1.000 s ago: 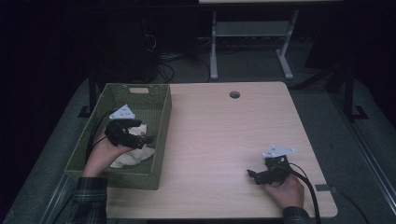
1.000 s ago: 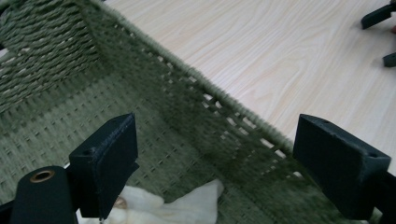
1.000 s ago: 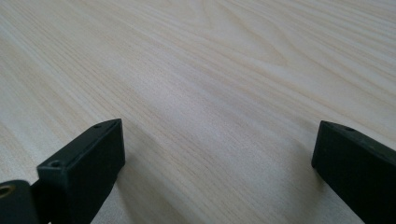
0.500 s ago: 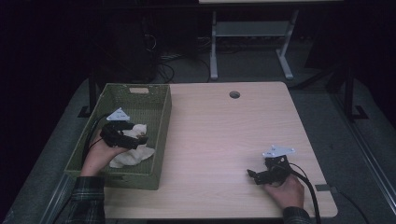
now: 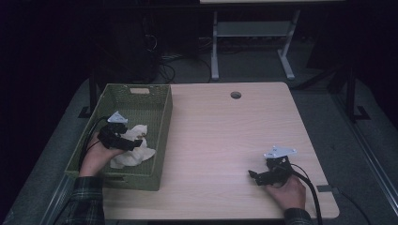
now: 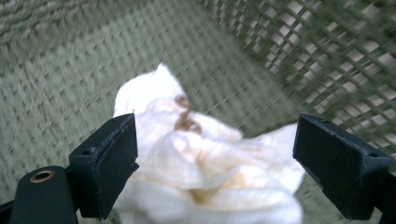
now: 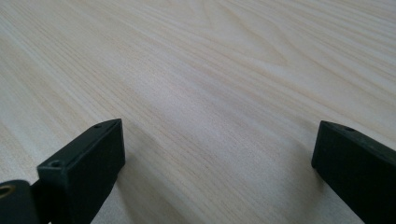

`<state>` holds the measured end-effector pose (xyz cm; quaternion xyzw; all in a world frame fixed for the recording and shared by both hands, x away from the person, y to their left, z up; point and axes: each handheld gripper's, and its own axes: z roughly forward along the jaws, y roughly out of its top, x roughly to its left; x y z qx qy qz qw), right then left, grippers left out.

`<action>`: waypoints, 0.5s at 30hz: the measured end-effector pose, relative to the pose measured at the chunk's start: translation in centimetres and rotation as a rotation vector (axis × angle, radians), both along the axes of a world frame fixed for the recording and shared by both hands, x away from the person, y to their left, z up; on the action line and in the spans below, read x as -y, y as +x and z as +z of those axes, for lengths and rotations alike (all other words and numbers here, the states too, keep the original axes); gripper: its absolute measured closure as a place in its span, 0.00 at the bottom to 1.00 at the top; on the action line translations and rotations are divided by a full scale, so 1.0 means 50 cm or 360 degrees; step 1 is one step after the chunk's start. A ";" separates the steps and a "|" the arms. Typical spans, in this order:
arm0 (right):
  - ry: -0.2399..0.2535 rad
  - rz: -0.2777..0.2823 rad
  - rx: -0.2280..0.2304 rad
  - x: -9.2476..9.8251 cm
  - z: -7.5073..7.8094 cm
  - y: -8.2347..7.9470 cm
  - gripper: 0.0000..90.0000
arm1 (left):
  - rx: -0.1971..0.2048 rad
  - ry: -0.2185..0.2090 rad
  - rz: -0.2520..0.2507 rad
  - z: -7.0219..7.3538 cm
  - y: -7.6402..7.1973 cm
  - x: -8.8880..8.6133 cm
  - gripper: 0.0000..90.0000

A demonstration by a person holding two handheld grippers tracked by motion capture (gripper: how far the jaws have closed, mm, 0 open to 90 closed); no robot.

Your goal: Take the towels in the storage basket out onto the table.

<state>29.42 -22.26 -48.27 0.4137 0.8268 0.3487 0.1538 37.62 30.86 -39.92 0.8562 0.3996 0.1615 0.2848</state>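
The left hand-held gripper (image 5: 133, 143) sits inside the green woven basket (image 5: 161, 131) at the left of the tabletop (image 5: 225, 136), jaws spread wide around a crumpled white cloth (image 6: 196, 163) and not yet pinching it. The cloth lies on the basket floor toward the near end, with brownish stains on its upper folds.

The main risk, as I judge it, is a poor bite. The cloth is a loose heap, so closing on it could catch only a top fold and let the rest slip free or drag out in a long tail that snags on the basket rim. The basket's right wall stands just beside one jaw (the open weave there looks ready to catch a jaw tip), so a sideways drift could hook the mesh, or shove the light basket across the smooth wood. Pressing down too far would pin the cloth against the basket floor instead of gathering it.

The right hand-held gripper (image 5: 256, 176) rests near the near right corner of the tabletop, jaws apart and holding nothing, well apart from the basket.

The tabletop is pale wood grain with a round cable hole (image 5: 235, 95) at its far edge. Beyond it the room is dark, with grey carpet, tangled cables and a white table frame (image 5: 248, 42).
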 end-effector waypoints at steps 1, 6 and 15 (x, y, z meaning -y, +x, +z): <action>0.0000 0.0001 0.0000 0.000 0.000 0.000 0.02 | -0.0008 0.0010 0.0010 -0.002 0.001 0.000 0.15; 0.0000 0.0000 0.0000 0.000 0.000 0.000 0.02 | -0.0055 0.0062 0.0042 -0.013 0.008 -0.006 0.15; -0.0001 0.0004 0.0001 0.000 0.000 0.000 0.02 | -0.0193 0.0132 0.0092 -0.035 0.016 -0.007 0.15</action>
